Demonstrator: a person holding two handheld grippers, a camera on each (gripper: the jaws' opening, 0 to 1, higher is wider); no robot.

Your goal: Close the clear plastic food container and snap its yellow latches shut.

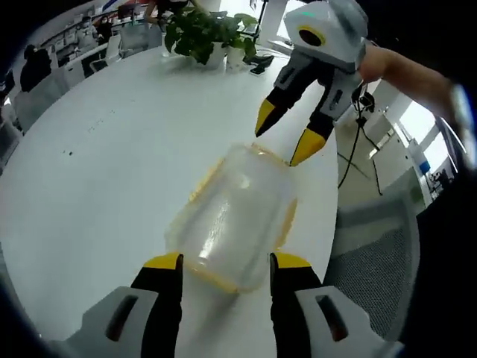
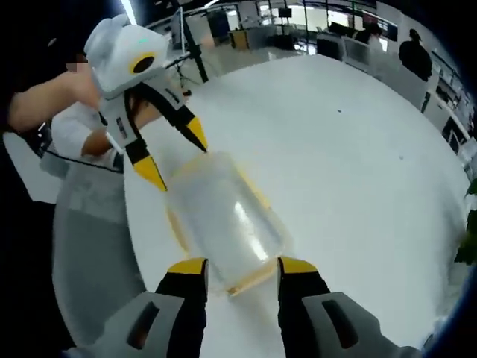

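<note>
White round table (image 1: 104,149) in open office, container near its edge. Left gripper (image 1: 225,262) jaws wide, straddling near end of clear plastic food container (image 1: 235,216); lid appears seated, yellow latches (image 1: 211,277) visible along rim. Right gripper (image 1: 287,138) opposite, jaws spread at far end. Potted plant (image 1: 205,33) beyond. Step judged: lid on, latching pending. Next move: press end latch down until snapped, other gripper steadying.

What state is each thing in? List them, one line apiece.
Clear food container: lid on, lying on the white table; whether its yellow latches are snapped cannot be told.
Left gripper: jaws open, at one end of the container.
Right gripper: jaws open, at the opposite end.
Potted plant: upright, at the table's far edge.
</note>
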